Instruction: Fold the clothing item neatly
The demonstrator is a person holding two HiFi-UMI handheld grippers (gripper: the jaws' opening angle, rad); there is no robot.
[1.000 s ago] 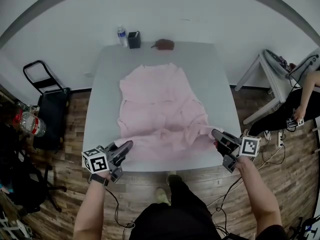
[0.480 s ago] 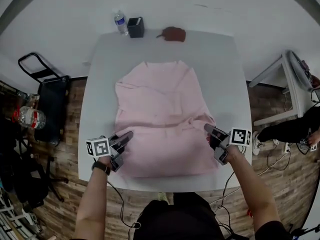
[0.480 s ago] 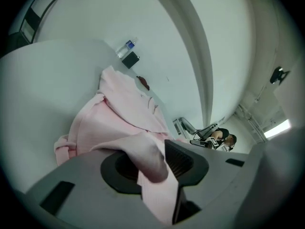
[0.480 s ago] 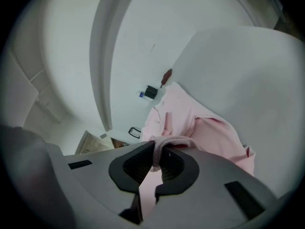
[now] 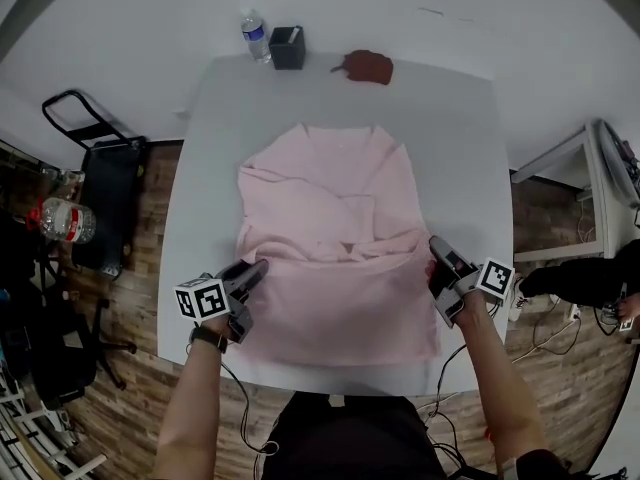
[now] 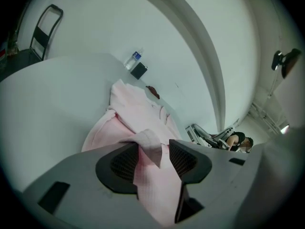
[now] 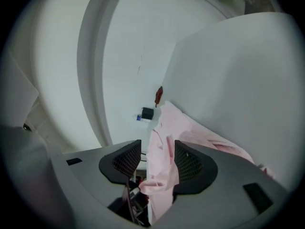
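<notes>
The grey table [image 5: 195, 168] carries the pink garment [image 5: 330, 238] spread over its middle, lower part toward me. I judge it is laid flat ready for a first fold. My left gripper [image 5: 252, 271] and right gripper [image 5: 438, 248] sit at its 2 side edges. Both pairs of jaws have just been opening and stand apart, with cloth slack between them. Against 1 second ago, the bunched near part now lies smooth.
</notes>
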